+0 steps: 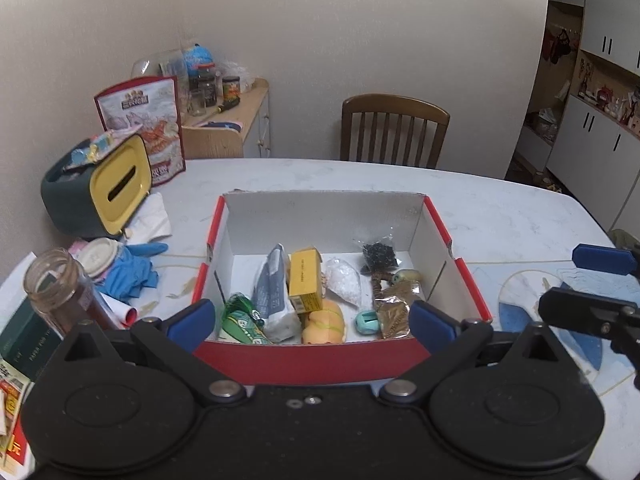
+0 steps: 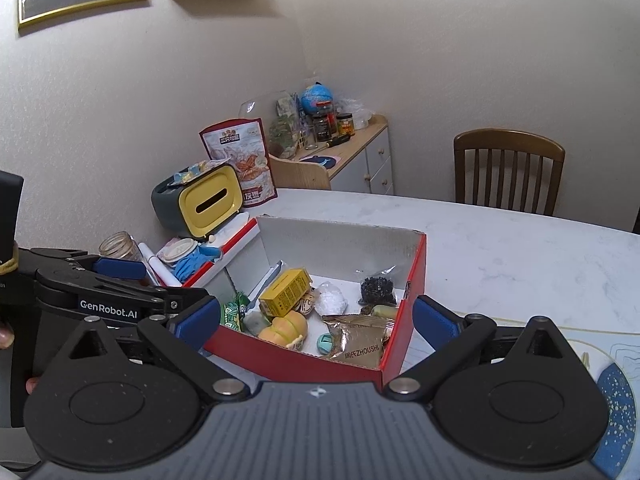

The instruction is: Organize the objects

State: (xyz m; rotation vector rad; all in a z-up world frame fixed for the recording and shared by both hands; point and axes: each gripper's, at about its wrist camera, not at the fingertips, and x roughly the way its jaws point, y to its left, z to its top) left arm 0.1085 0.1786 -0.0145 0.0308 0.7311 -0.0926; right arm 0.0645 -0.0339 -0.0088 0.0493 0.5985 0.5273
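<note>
White table [image 1: 500,208] bare beyond red box [image 1: 320,356], both tongs [image 1: 312,324] [image 2: 316,322] wide, empty.

the tabletop [image 1: 500,208] looks like smooth, pale marble. the box [image 1: 320,356] is matt red and white cardboard. the far chair [image 1: 394,130] is varnished wood; the left jar [image 1: 60,284] is clear glass.

Left gripper [image 1: 312,326], right gripper [image 2: 316,322] agape.

The box [image 1: 320,356] is sitting between the left wrist camera's jaws — packets and small items lying inside it. Left of the jaws a jar [image 1: 60,288] is standing; behind it, a tissue holder [image 1: 96,188] is resting.
</note>
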